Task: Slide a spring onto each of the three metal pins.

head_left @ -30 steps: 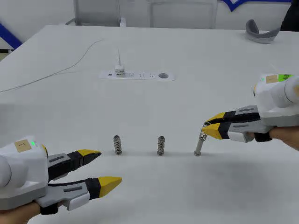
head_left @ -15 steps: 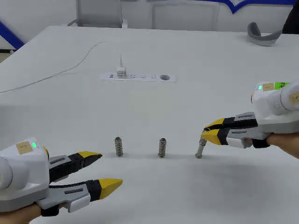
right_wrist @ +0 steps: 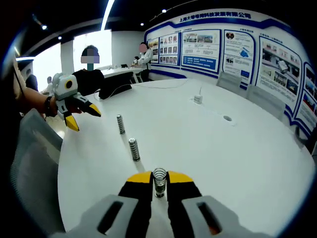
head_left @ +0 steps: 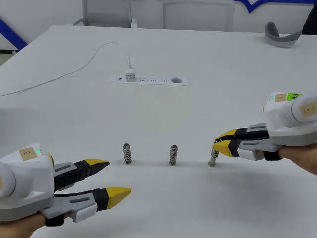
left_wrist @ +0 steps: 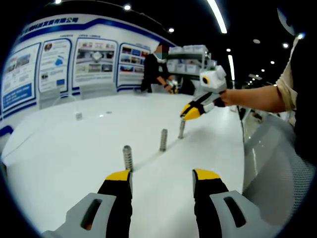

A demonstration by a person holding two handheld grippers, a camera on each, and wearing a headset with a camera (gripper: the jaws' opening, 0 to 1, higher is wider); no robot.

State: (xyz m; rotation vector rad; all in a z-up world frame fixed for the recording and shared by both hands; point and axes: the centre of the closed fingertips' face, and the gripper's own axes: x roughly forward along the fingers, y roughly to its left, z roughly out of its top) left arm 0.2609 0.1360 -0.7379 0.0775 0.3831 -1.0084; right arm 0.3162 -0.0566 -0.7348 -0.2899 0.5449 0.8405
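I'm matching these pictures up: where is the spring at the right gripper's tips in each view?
Head view: spring, right of centre, at the right gripper.
Left gripper view: upper middle, farthest in row.
Right gripper view: bottom centre, between jaws.
Shared landmark: the middle pin.

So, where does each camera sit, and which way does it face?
Head view: on the headset, looking down at table, left gripper and right gripper.
Left gripper view: looks past its open jaws along the pins to the right gripper.
Right gripper view: looks back along them; its jaws grip a spring.
Both gripper views share the pins.
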